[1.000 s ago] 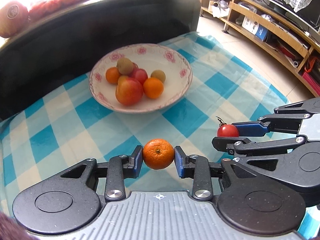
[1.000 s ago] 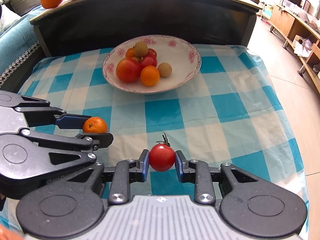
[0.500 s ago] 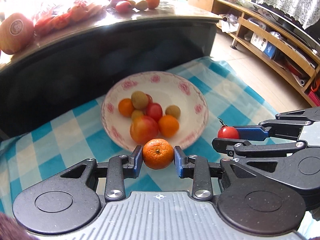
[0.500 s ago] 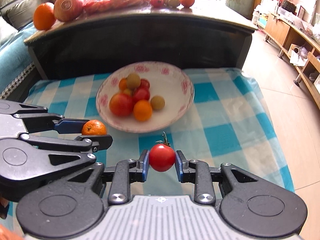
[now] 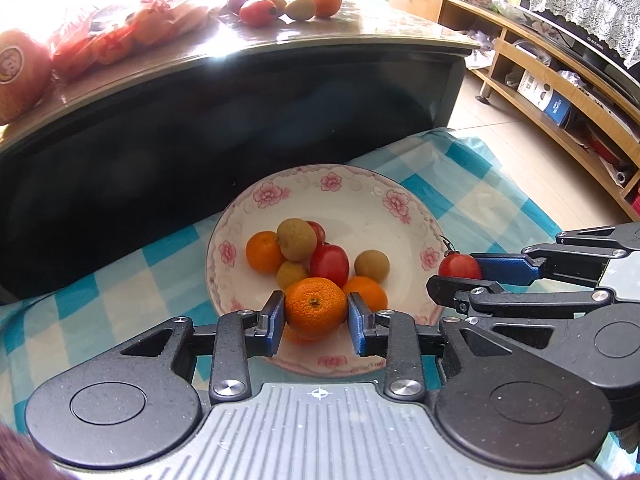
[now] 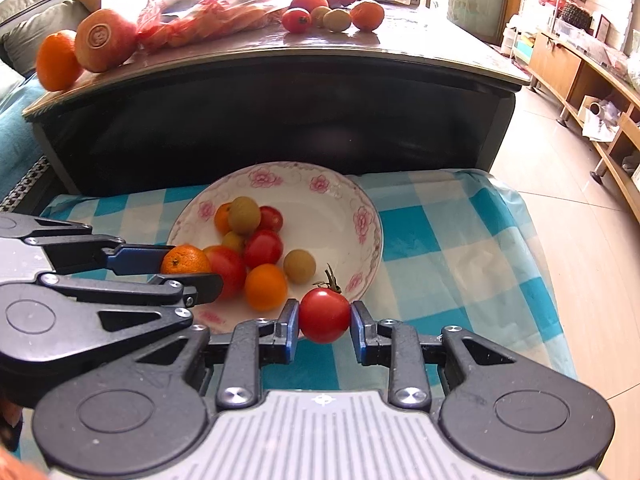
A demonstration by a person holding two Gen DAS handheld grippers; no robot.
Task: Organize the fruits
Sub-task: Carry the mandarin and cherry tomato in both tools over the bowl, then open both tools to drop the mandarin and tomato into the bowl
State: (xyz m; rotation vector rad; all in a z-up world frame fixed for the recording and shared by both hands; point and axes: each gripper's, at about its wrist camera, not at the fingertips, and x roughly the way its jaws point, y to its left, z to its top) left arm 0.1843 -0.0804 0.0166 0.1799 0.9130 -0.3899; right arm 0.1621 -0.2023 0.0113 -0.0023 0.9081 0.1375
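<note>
You've got the mandarin (image 5: 315, 307) pinched between the blue pads of your left gripper (image 5: 316, 316), and it now hangs over the near part of the flowered bowl (image 5: 360, 196), where a second ago it was out over the checked cloth (image 5: 460, 184) well short of the rim. Same story on the other side: your right gripper (image 6: 324, 322) is clamped narrow on the stemmed tomato (image 6: 324, 315), which a second ago sat over a blue square of the cloth and now hovers at the bowl's near right rim, half over porcelain, half over cloth. Both hands have come forward together, side by side, and neither grip has slackened. That puts you, by my reading, at the end of the carry and right on the drop. Inside the bowl the heap sits left of centre: two mandarins, red tomatoes, several small brown-green fruits (image 5: 296, 239), all touching or nearly so. The far right of the bowl is bare, so the tomato has room there if you push it a little further in; released where it is, it could well roll off the rim onto the cloth. The mandarin is directly above the pile, so lower it before you let go or it may knock its neighbours about. Beyond the bowl, on the dark table (image 6: 400, 60), more fruit waits: a small cluster (image 6: 336, 14) at the far edge and bagged fruit (image 6: 192, 20) to the left.
</note>
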